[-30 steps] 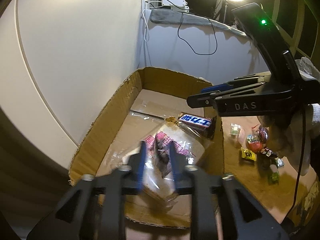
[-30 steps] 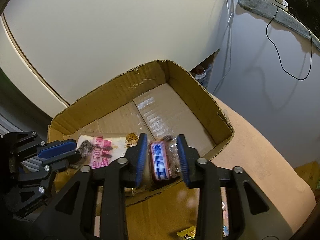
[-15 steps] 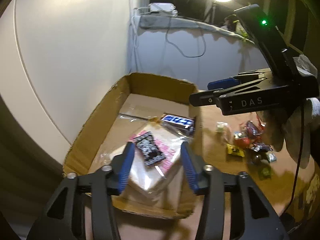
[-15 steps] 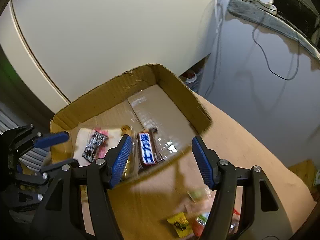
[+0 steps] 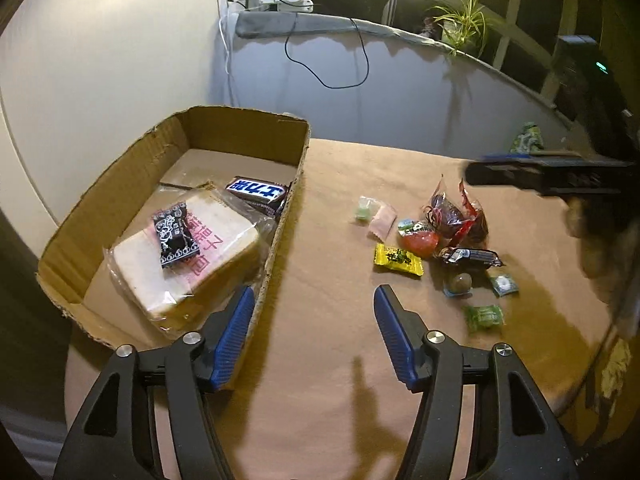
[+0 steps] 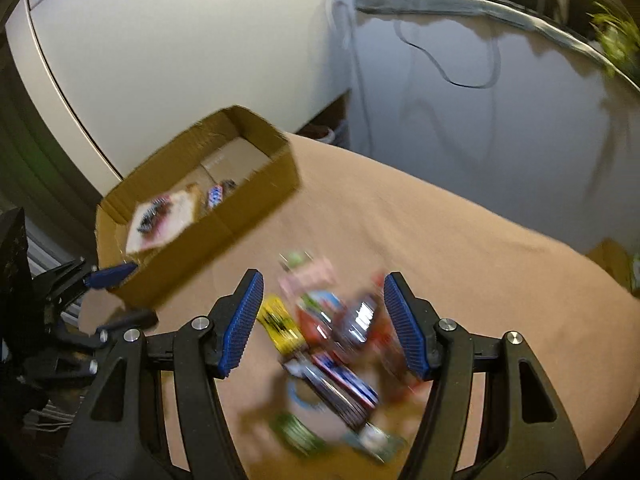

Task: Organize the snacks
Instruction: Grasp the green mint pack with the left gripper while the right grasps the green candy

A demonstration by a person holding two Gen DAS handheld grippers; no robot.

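cardboard box [image 5: 100, 200] holds bagged bread [image 5: 188, 256], black packet [image 5: 176, 236], chocolate bar [image 5: 256, 190]; left jaws opening, right apart, both empty.

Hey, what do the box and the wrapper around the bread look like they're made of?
The box looks like plain corrugated cardboard, matte brown, with ragged torn top edges. The bread wrapper seems to be thin clear plastic film: glossy, crinkled, the bread visible through it, with pink print.

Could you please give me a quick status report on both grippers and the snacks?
Left gripper empty, jaws opening beside the cardboard box. Right gripper open, empty, above the loose snacks. Three snacks boxed. Nothing in the way.
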